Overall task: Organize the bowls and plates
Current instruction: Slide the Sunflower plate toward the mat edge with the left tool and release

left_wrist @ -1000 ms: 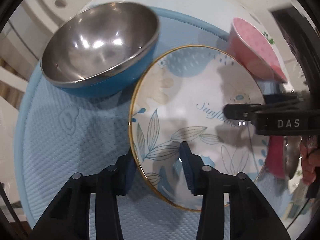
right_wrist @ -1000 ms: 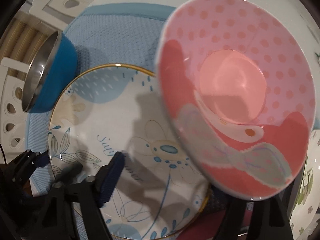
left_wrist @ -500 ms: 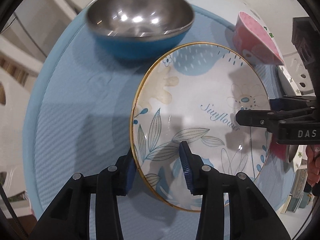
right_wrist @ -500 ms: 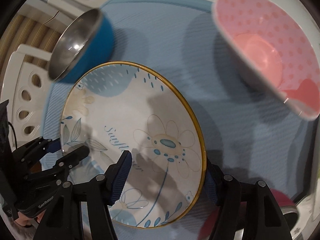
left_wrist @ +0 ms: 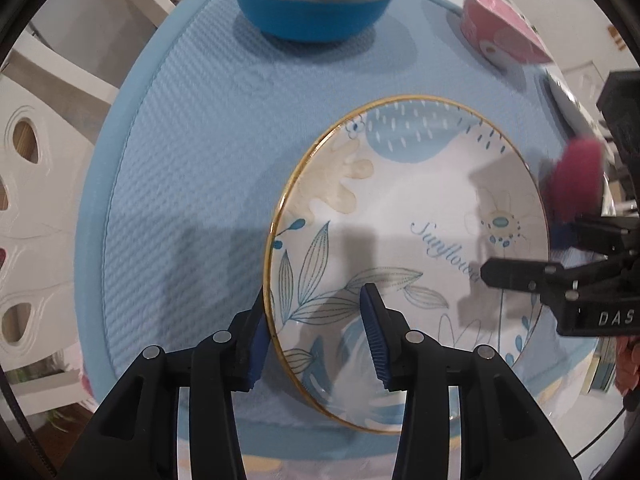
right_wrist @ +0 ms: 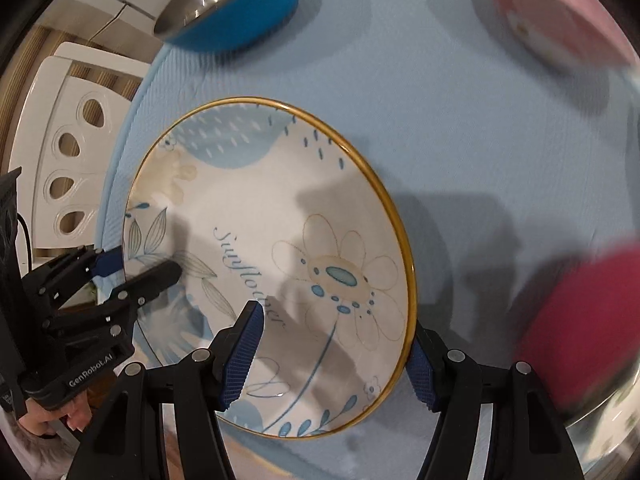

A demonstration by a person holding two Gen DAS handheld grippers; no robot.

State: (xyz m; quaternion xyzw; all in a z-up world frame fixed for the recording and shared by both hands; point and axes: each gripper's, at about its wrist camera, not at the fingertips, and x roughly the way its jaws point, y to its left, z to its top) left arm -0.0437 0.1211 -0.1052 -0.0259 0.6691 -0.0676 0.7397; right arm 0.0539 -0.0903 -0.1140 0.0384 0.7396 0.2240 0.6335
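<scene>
The floral plate with a gold rim and the word "Sunflower" lies over a light blue mat. My left gripper straddles its left rim, one pad outside against the edge and one inside, gripping it. My right gripper straddles the opposite rim of the plate the same way, and shows at the right edge of the left wrist view. The left gripper is seen across the plate. A blue steel-lined bowl and a pink dotted bowl stand at the mat's far side.
A blurred dark red bowl lies close on the right of the plate. White chairs with oval cut-outs ring the round table. A person's hand holds the left gripper. The mat's edge runs just left of the plate.
The plate has kept its place between both grippers while the blue bowl and the pink bowl slid toward the top of both views. The pink bowl no longer fills the right view.
</scene>
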